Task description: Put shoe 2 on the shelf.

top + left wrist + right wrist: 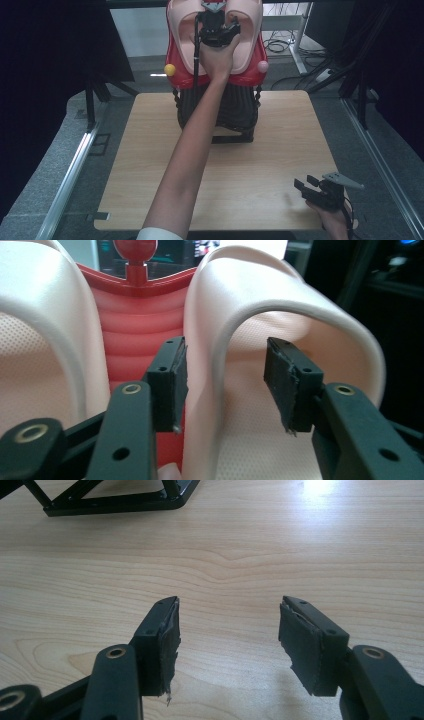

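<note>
A red holder (182, 77) stands on a black ribbed stand (237, 110) at the far side of the wooden table (280, 145). Two pale pink slippers lean on it, one at the left (179, 30) and one at the right (248, 45). My left gripper (217, 22) is held up between them at arm's length. In the left gripper view it (225, 385) is open, with the curved strap edge of the right slipper (280, 305) between the jaws and the right pad clear of it. My right gripper (305, 182) rests open and empty near the table's front right corner.
A yellow ball (170, 69) and a pink ball (263, 66) stick out at the holder's lower corners. The stand's black base frame (115, 502) lies ahead of the right gripper (229, 640) over bare wood (250, 555). Dark stands and cables surround the table.
</note>
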`<control>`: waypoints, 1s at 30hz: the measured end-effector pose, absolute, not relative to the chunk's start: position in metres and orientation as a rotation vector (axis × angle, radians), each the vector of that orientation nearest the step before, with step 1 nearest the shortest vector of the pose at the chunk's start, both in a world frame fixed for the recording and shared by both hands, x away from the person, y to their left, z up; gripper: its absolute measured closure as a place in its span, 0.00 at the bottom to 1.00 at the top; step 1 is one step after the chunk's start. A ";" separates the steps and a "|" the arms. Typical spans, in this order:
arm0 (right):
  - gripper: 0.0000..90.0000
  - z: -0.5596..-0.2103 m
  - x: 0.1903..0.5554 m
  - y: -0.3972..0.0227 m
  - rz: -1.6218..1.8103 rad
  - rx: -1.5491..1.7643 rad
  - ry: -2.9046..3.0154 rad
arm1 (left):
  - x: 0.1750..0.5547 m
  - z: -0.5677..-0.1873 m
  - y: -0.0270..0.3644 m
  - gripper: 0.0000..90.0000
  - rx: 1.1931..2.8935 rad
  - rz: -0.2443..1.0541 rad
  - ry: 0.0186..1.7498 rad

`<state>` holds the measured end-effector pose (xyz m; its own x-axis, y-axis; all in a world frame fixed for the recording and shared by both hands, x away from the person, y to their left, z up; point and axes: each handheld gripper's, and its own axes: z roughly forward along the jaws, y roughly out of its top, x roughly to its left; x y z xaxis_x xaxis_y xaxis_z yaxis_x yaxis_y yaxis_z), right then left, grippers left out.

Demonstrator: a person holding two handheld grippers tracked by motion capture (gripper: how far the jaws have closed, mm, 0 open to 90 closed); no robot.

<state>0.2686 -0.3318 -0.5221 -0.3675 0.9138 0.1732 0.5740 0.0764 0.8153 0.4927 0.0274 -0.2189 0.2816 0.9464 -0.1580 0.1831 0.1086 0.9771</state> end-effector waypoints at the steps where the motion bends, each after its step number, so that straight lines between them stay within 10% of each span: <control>1: 0.46 -0.523 0.269 -0.331 1.205 1.474 1.972 | 0.490 -0.219 0.029 0.56 1.360 0.794 1.150; 30: 0.46 -0.524 0.269 -0.323 1.174 1.451 1.997 | 0.405 -0.265 0.077 0.54 1.567 0.573 0.828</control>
